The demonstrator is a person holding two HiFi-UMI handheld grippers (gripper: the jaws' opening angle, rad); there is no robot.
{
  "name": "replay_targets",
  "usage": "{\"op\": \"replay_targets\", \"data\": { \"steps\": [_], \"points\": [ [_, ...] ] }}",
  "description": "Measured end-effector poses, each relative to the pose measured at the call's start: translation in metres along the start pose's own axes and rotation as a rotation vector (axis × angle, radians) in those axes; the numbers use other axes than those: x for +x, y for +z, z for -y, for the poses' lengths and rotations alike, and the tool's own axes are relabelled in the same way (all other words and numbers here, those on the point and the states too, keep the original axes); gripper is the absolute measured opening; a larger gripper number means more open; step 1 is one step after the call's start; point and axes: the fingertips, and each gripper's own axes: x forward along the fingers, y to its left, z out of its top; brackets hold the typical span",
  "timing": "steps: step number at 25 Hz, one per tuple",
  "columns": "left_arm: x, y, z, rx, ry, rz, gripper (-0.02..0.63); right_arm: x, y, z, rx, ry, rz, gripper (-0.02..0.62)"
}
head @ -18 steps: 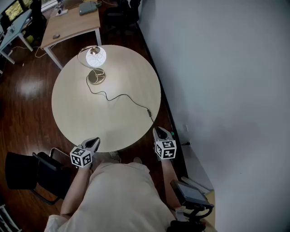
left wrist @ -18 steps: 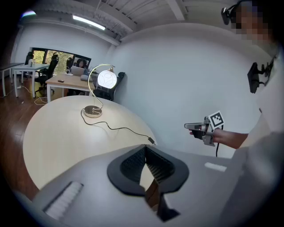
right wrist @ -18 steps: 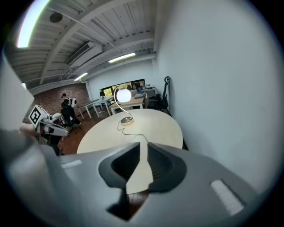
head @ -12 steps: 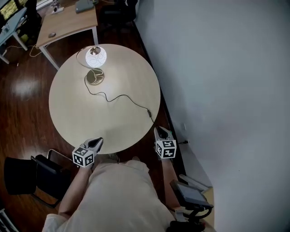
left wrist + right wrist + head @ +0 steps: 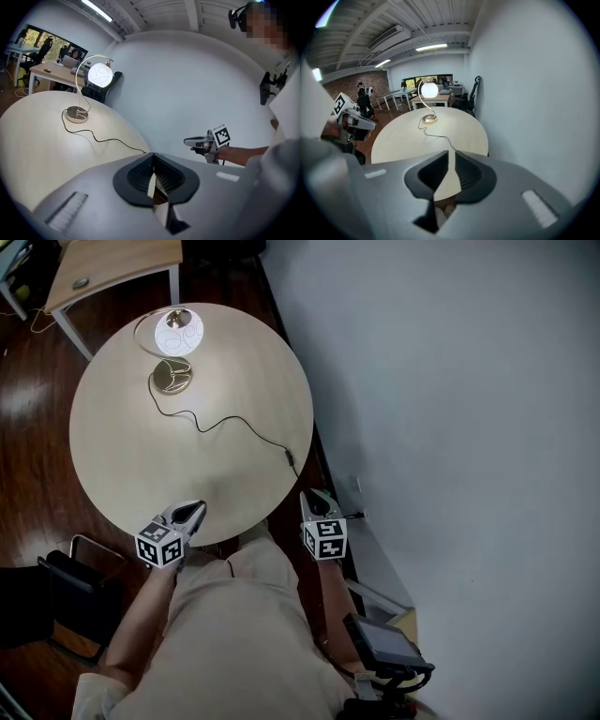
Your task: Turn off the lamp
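Observation:
The lamp's round globe (image 5: 176,332) is lit on its brass base (image 5: 172,381) at the far side of the round table (image 5: 122,465). Its black cord (image 5: 230,420) snakes to a thicker dark piece (image 5: 290,458) near the right rim. My left gripper (image 5: 195,510) hovers over the near edge with its jaws together and nothing in them. My right gripper (image 5: 317,498) hangs just off the near right rim, close to that cord end. Its jaws stand a narrow slit apart with nothing between them. The lit globe (image 5: 100,75) shows far ahead in the left gripper view, and the globe (image 5: 429,89) shows far ahead in the right gripper view.
A plain grey wall (image 5: 450,427) runs close along the table's right side. A wooden desk (image 5: 112,263) stands beyond the table and a black chair (image 5: 56,601) stands at the near left, both on dark wood floor. The person's torso fills the bottom of the head view.
The head view has shifted, so the table and lamp sit further up and left in the picture. Both grippers keep their places at the table's near edge. The lamp stays lit.

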Motion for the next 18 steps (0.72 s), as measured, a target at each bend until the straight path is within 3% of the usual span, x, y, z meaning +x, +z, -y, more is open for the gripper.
{"op": "replay_targets", "data": {
  "steps": [11, 18],
  "points": [
    [0.037, 0.030, 0.018, -0.006, 0.077, -0.037, 0.000, 0.059, -0.001, 0.054, 0.007, 0.081, -0.031, 0.038],
    [0.051, 0.041, 0.016, -0.018, 0.169, -0.045, 0.000, 0.112, -0.028, 0.092, 0.006, 0.117, -0.092, 0.038]
  ]
}}
